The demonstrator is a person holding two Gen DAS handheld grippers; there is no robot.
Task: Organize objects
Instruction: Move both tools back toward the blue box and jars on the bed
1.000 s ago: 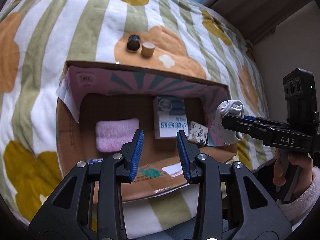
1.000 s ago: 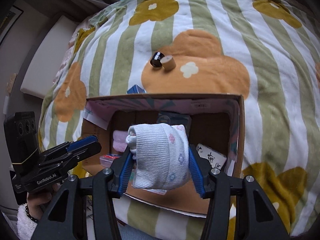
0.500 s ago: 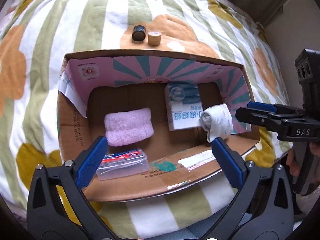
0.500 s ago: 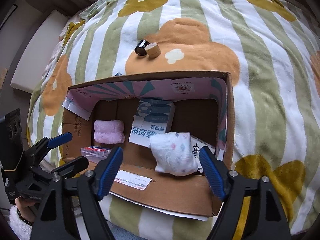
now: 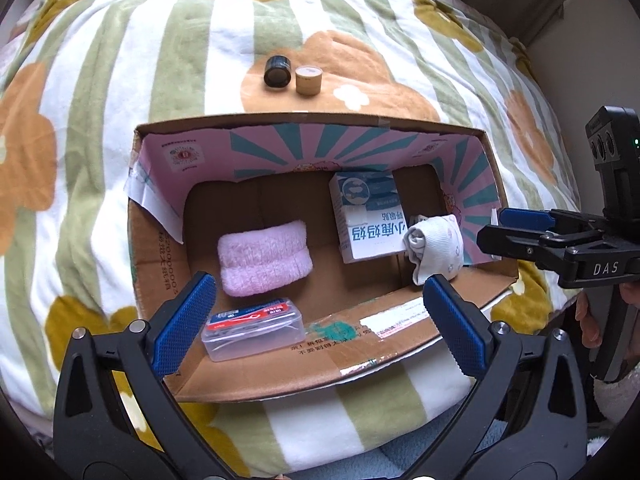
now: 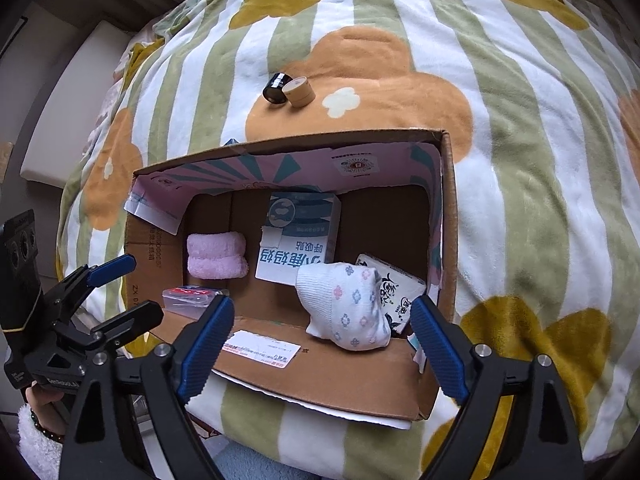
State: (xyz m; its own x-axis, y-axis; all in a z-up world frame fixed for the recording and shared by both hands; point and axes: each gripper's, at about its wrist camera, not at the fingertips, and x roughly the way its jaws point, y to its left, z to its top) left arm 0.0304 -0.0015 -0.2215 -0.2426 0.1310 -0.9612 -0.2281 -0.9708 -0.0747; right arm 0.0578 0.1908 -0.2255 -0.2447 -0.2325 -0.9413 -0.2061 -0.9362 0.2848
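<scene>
Flowered blanket [image 6: 400, 8] under the cardboard box [image 6: 320, 376]. My right gripper [image 6: 320, 328], clamped on the rolled sock [image 6: 348, 304] a second ago, now stands spread; sock lies inside, against the patterned packet [image 6: 396, 292]. My left gripper [image 5: 320, 320] also gapes, empty. Two small jars [image 6: 288, 88] remain outside.
</scene>
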